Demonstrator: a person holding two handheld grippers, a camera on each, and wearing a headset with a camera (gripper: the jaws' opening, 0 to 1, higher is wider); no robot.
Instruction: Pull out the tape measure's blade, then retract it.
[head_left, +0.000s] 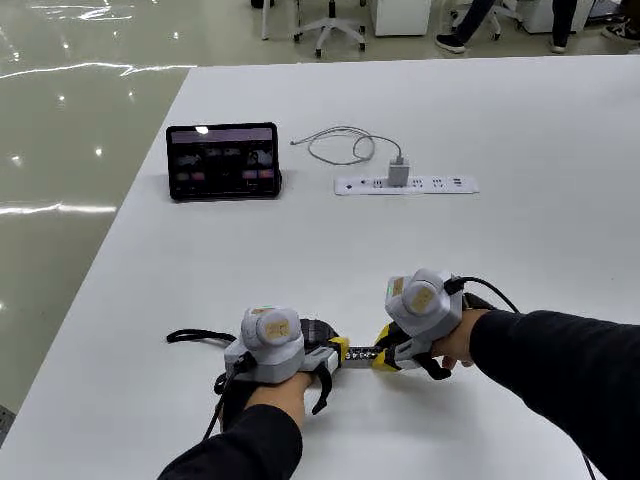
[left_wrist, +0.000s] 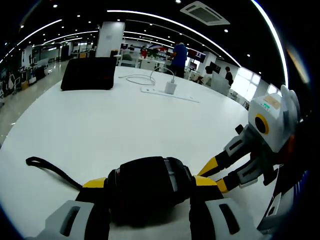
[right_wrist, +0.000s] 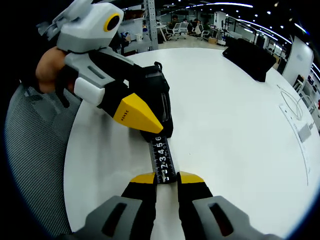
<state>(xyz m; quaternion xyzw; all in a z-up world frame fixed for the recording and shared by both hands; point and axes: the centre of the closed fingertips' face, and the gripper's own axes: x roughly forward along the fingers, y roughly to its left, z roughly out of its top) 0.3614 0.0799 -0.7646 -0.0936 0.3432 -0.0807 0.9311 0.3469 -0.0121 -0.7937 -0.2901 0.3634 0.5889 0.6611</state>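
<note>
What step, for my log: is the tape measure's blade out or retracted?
Out, a short way: the blade runs from the case in the left gripper to the right gripper, shut on its tip.

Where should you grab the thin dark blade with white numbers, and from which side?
Take the thin dark blade at its free end, coming head-on, opposite the black case. It lies flat and narrow, so the right gripper fits a jaw on either edge.

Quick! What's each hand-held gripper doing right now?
Left hand-held gripper: closed on the tape measure.
Right hand-held gripper: closed on the blade.
</note>
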